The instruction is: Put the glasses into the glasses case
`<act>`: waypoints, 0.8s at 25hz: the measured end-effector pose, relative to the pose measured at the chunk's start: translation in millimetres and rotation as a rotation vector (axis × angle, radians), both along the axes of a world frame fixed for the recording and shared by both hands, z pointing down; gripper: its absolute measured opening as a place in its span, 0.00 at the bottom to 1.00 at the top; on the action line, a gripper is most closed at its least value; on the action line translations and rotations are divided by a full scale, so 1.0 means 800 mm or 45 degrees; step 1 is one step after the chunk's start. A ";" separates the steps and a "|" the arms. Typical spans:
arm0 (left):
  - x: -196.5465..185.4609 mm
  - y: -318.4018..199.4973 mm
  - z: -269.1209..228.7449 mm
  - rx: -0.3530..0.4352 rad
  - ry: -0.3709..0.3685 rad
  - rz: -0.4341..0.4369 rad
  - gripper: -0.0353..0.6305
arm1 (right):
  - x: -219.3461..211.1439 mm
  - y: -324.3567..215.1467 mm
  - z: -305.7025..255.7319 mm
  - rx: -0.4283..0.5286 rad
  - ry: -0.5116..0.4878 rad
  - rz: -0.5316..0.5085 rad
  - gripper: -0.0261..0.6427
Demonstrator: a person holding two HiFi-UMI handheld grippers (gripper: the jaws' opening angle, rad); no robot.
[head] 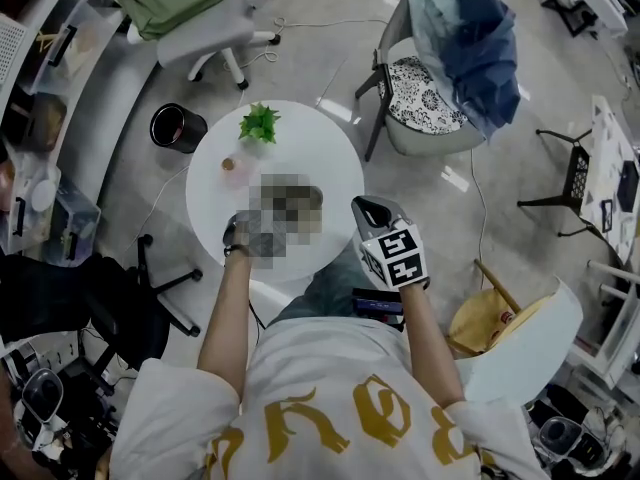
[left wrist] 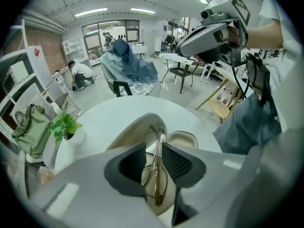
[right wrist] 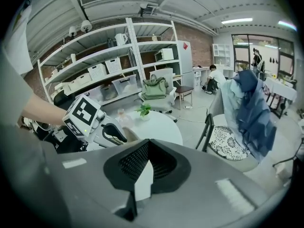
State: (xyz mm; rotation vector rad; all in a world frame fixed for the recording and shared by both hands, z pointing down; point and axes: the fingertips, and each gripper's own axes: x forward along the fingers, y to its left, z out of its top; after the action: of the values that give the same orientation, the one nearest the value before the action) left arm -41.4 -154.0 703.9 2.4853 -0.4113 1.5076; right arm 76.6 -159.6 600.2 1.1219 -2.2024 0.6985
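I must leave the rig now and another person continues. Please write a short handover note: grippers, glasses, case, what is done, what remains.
Left gripper: shut on the folded glasses, held over the open glasses case on the white table.
Right gripper: shut, empty, near the table's edge.
Done: case is open, glasses are gripped.
Left: lower the glasses into the case, release, then probably close the lid.

Glasses (left wrist: 156,172): thin metal, prob.; table (left wrist: 118,118) smooth, matt.

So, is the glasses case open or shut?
Open: the glasses case shows its beige inside beneath the glasses in the left tongs.
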 end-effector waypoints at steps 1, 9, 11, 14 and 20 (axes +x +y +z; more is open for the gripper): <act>0.000 -0.002 -0.004 0.010 0.015 -0.018 0.21 | 0.000 0.000 -0.002 0.006 -0.002 0.003 0.08; 0.000 -0.019 -0.048 0.113 0.147 -0.178 0.21 | -0.003 0.003 -0.021 0.049 -0.004 0.026 0.08; -0.002 -0.023 -0.061 0.145 0.176 -0.217 0.20 | -0.006 0.003 -0.028 0.064 0.001 0.030 0.08; -0.006 -0.027 -0.085 0.218 0.214 -0.288 0.20 | -0.013 0.002 -0.042 0.091 -0.006 0.035 0.08; -0.017 -0.039 -0.152 0.427 0.312 -0.426 0.08 | -0.027 0.003 -0.070 0.150 -0.040 0.043 0.08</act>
State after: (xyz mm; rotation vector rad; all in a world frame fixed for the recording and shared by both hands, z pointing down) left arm -55.3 -185.2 582.4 2.6269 -1.0464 1.0610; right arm 54.7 -157.6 544.4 1.2164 -2.2811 0.6110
